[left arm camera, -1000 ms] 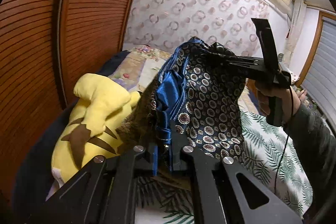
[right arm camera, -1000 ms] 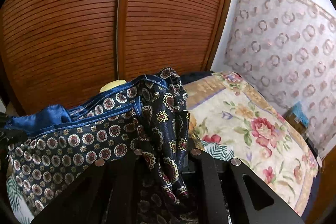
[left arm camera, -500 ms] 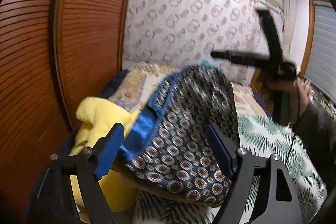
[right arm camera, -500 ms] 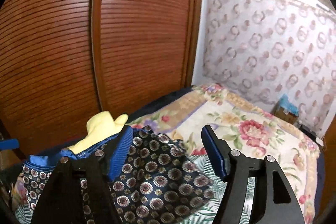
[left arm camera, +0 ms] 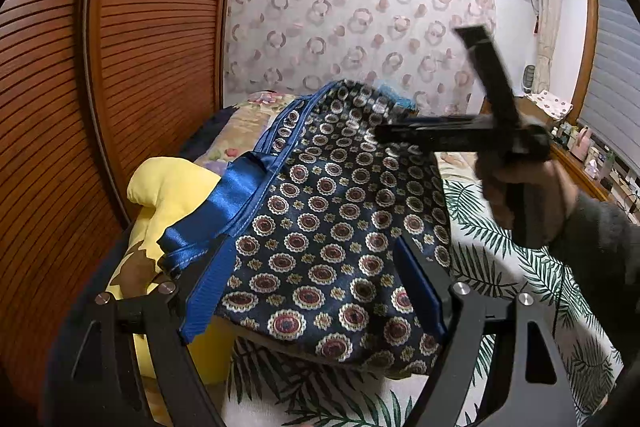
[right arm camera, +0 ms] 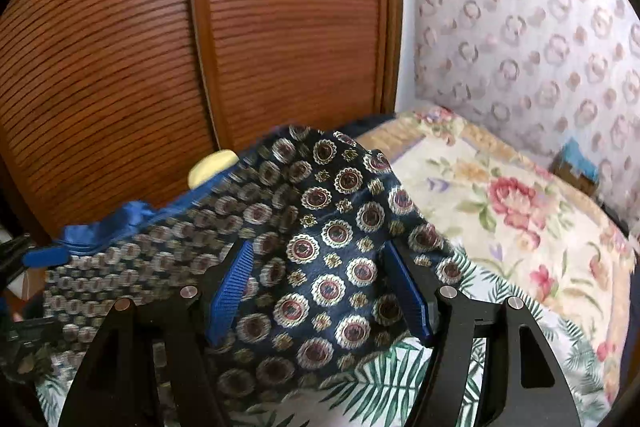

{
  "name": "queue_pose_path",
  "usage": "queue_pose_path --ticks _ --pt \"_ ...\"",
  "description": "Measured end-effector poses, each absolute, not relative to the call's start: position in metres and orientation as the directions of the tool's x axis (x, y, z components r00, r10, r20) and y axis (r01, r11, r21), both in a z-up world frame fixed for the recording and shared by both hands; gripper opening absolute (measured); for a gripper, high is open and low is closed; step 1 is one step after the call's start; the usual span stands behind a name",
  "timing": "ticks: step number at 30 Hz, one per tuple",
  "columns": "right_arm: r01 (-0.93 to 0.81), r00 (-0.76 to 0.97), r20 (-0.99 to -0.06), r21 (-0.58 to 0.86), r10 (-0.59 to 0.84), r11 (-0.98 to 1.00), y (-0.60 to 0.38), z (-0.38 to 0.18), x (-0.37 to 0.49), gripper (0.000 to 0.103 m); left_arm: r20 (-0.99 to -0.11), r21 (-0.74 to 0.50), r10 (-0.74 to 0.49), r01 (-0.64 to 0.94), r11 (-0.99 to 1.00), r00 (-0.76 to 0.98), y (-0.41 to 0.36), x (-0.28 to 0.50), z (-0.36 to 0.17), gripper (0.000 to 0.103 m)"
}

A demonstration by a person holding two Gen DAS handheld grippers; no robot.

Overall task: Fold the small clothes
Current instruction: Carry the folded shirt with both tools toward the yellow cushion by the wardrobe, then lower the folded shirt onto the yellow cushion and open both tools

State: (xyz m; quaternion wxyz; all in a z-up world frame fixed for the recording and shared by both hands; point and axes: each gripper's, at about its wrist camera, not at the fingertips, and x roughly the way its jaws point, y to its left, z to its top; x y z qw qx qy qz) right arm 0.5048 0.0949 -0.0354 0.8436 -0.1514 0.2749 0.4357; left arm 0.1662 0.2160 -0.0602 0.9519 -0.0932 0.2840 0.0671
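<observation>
Brown slatted wardrobe doors (left arm camera: pixel 152 67) are filling the space beyond both grippers, with patterned wallpaper (left arm camera: pixel 360 15) running along the far wall. Below the jaws, a leaf-print sheet (left arm camera: pixel 500 259) is covering the bed, and a floral quilt (right arm camera: pixel 500 195) is lying ahead and to the right of the right gripper's jaws.

Both grippers have just been opening. On the left gripper (left arm camera: pixel 316 291), the 2 blue-padded jaws are standing wide apart, and the navy patterned garment (left arm camera: pixel 328 235) is lying between and ahead of them, loose, with no pad pressing on it. Its shiny blue band (left arm camera: pixel 224 211) is draping just past the left jaw's tip, over a yellow plush toy (left arm camera: pixel 168 195) that is sitting outside that jaw.

On the right gripper (right arm camera: pixel 320 291), the jaws are likewise standing apart, and the same garment is heaping up between them and spreading out past the left jaw, partly blurred there. Whether the cloth is brushing the inner pads, I cannot tell.

In the left wrist view, the right gripper is hovering over the garment's far edge, blurred, with a person's hand (left arm camera: pixel 524 203) wrapping its handle.
</observation>
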Motion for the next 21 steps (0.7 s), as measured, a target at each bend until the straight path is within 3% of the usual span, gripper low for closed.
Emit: queue_pose_path --ticks 2,6,12,21 --pt "-0.814 0.457 -0.593 0.022 0.663 0.580 0.094 -0.034 0.515 0.070 -0.542 -0.133 0.081 -0.181 0.974 0.836 0.213 0.162 -0.055 0.089" --pt "-0.797 0.470 -0.564 0.059 0.679 0.601 0.088 -0.035 0.522 0.070 -0.529 -0.115 0.091 -0.178 0.977 0.844 0.207 0.156 -0.050 0.090" --pt "-0.775 0.522 -0.540 0.021 0.660 0.631 0.059 -0.028 0.474 0.070 -0.499 -0.080 0.099 -0.160 0.984 0.861 0.191 0.143 -0.036 0.102" --pt "-0.759 0.554 -0.505 0.018 0.662 0.650 0.003 -0.013 0.381 0.070 -0.470 -0.044 0.089 -0.124 0.991 0.878 0.160 0.120 -0.021 0.102"
